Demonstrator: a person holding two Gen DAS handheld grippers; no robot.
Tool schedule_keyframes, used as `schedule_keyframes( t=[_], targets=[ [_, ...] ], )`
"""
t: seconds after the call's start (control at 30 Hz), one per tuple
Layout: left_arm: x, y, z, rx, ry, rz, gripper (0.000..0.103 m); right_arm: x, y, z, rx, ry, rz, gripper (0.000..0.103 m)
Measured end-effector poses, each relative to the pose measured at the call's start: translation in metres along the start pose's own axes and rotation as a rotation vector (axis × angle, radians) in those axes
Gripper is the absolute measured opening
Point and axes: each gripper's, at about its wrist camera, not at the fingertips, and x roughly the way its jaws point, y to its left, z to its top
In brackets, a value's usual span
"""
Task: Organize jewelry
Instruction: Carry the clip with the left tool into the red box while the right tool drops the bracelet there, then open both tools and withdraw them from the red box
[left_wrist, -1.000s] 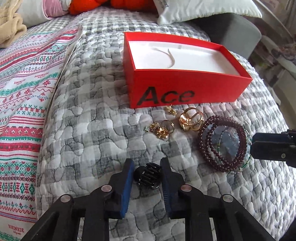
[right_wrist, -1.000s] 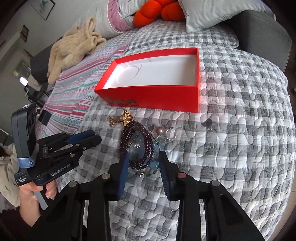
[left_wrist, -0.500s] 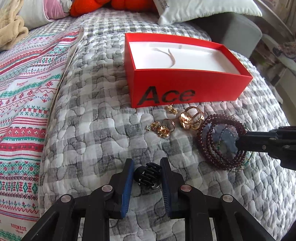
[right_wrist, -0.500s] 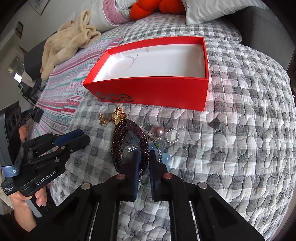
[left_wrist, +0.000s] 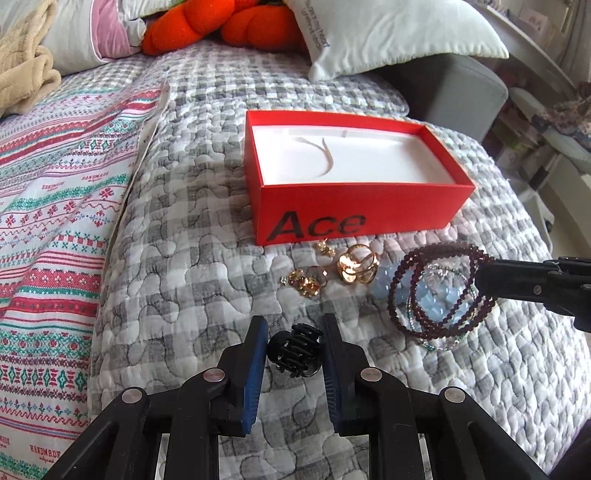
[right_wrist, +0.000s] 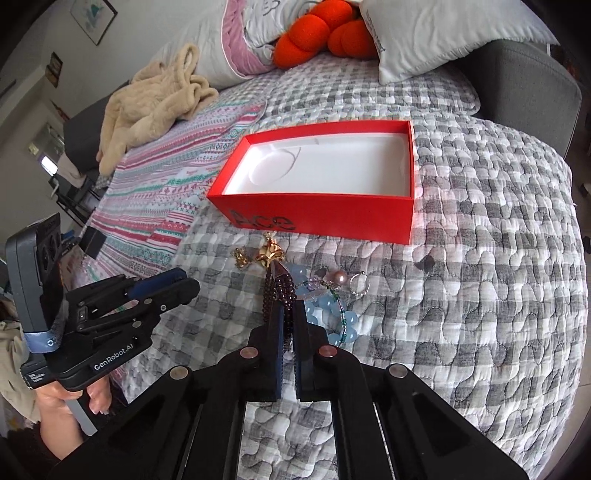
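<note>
An open red "Ace" box (left_wrist: 369, 218) (right_wrist: 332, 218) with a white bare inside stands on the grey quilt. In front of it lie gold rings and earrings (left_wrist: 356, 264) (right_wrist: 271, 254), a pale blue bead bracelet (left_wrist: 432, 299) (right_wrist: 338, 317) and a small ring and pearl (right_wrist: 356, 284). My right gripper (right_wrist: 288, 314) (left_wrist: 480, 275) is shut on the dark red bead bracelet (left_wrist: 410, 291) (right_wrist: 282, 288), which hangs lifted on one side. My left gripper (left_wrist: 295, 334) (right_wrist: 181, 284) is shut on a black hair claw clip (left_wrist: 293, 350), just above the quilt.
A striped patterned blanket (left_wrist: 55, 206) covers the bed's left side. A beige fleece (right_wrist: 155, 103), white pillows (left_wrist: 388, 33) and an orange plush (left_wrist: 229, 26) lie at the back. A grey sofa arm (right_wrist: 528, 85) stands at the back right. The quilt drops off at right.
My right gripper moved onto the dark red bracelet, closed on it and raised its near side, uncovering the blue beads. My left gripper kept hold of the clip and lifted slightly.
</note>
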Motion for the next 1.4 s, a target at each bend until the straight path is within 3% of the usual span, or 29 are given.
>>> schedule_keyframes(
  t=[0.4, 0.67, 0.97, 1.2, 1.4],
  targets=[
    [-0.009, -0.001, 0.044, -0.073, -0.111, -0.040, 0.023, -0.031, 0.000, 0.040, 0.053, -0.149, 0.038, 0.004],
    [0.024, -0.008, 0.074, -0.066, -0.185, -0.047, 0.023, -0.023, -0.010, 0.072, 0.107, -0.240, 0.044, 0.004],
    [0.062, -0.005, 0.083, -0.044, -0.162, 0.005, 0.023, 0.010, -0.048, 0.083, 0.180, -0.187, -0.034, 0.004],
    [0.065, -0.010, 0.083, -0.023, -0.162, 0.039, 0.025, 0.021, -0.062, 0.078, 0.171, -0.133, -0.118, 0.006],
    [0.048, -0.019, 0.074, 0.029, -0.164, 0.073, 0.045, 0.007, -0.065, 0.072, 0.186, -0.137, -0.125, 0.012]
  ],
)
